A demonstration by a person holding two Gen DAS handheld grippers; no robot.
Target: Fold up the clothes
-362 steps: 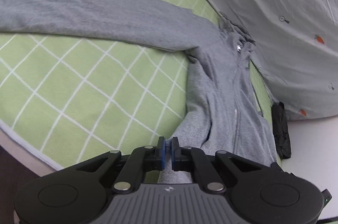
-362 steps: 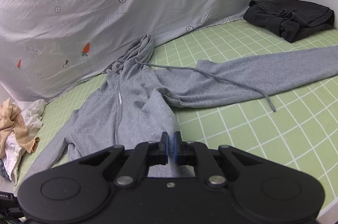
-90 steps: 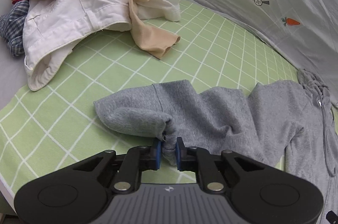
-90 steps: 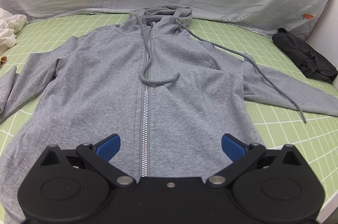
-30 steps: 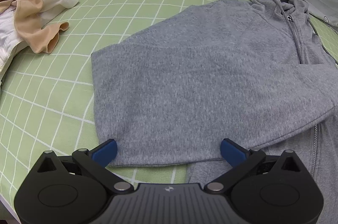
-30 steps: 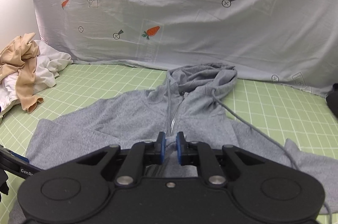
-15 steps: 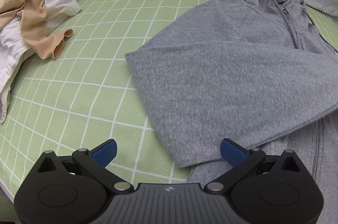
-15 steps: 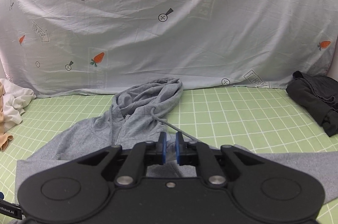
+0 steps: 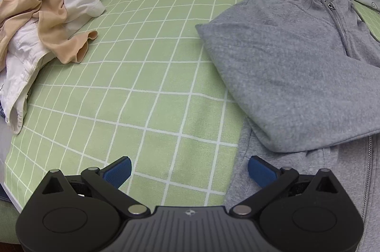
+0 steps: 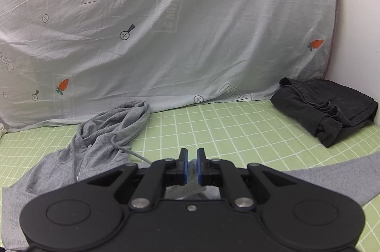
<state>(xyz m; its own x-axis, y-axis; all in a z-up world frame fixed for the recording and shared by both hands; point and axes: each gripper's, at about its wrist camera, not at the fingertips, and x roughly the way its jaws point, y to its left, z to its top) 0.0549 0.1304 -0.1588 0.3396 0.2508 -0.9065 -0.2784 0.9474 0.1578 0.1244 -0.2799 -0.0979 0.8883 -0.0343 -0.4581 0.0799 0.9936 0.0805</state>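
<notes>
Matt fleecy grey cloth hoodie (image 9: 296, 76)

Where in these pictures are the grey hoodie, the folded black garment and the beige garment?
grey hoodie (image 9: 296, 76): left wrist view, folded-over sleeve.
folded black garment (image 10: 325, 111): right wrist view, top layer.
beige garment (image 9: 52, 24): left wrist view, middle fold.

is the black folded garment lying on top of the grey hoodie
No, the black garment lies apart on the green sheet, away from the hoodie.

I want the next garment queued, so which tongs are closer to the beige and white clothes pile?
Left. The left tongs hang open over the green mat, with the clothes pile up and to their left. The right tongs, shut on grey hoodie fabric, don't have the pile in view.
</notes>
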